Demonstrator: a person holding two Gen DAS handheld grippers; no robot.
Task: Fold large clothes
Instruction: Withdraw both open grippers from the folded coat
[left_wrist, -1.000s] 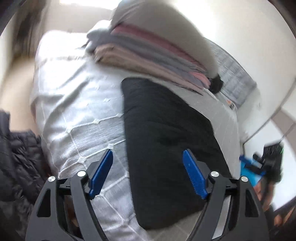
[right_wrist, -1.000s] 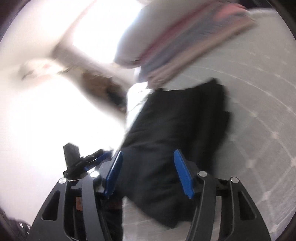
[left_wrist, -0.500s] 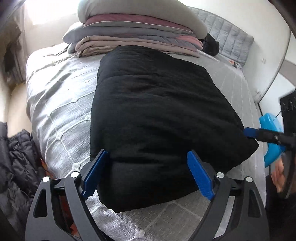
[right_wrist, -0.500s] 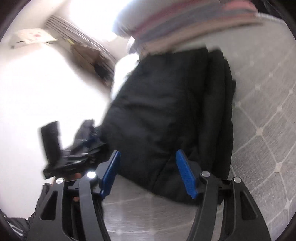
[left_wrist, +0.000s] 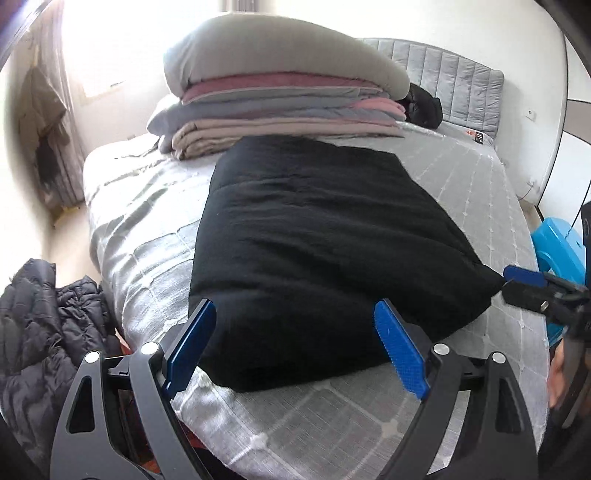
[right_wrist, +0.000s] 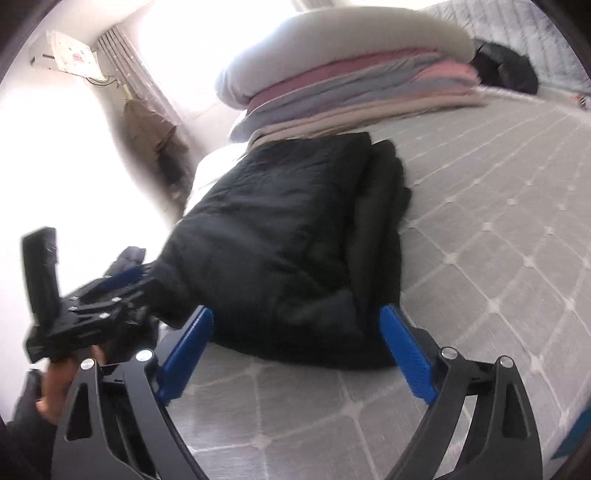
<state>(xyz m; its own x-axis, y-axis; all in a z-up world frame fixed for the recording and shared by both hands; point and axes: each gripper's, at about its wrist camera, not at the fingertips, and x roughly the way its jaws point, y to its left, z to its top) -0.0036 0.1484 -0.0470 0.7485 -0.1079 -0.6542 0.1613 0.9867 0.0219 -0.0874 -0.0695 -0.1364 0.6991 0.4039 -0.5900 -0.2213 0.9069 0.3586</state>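
A black garment (left_wrist: 325, 236), folded into a thick rectangle, lies on the grey quilted bed (left_wrist: 147, 258). My left gripper (left_wrist: 293, 308) is open at its near edge, with the near left part of the fabric between the blue fingers and not pressed. In the right wrist view the garment (right_wrist: 280, 229) shows its layered right side. The jaws of my right gripper (right_wrist: 295, 313) are opening wide, and the garment's near end sits loose between them. Each view catches the other gripper: the right gripper (left_wrist: 524, 280) at the garment's right corner, the left gripper (right_wrist: 110, 291) at its left corner.
A stack of folded blankets (left_wrist: 280, 110) topped by a grey pillow fills the far end of the bed, with a black bundle (left_wrist: 424, 105) by the headboard. A dark puffy jacket (left_wrist: 40, 325) lies left of the bed. A blue stool (left_wrist: 557, 243) stands on the right.
Both grippers have closed in on the garment's near edge, and the views have levelled out. The right gripper's fingers stand much wider apart than before. The garment has not moved.
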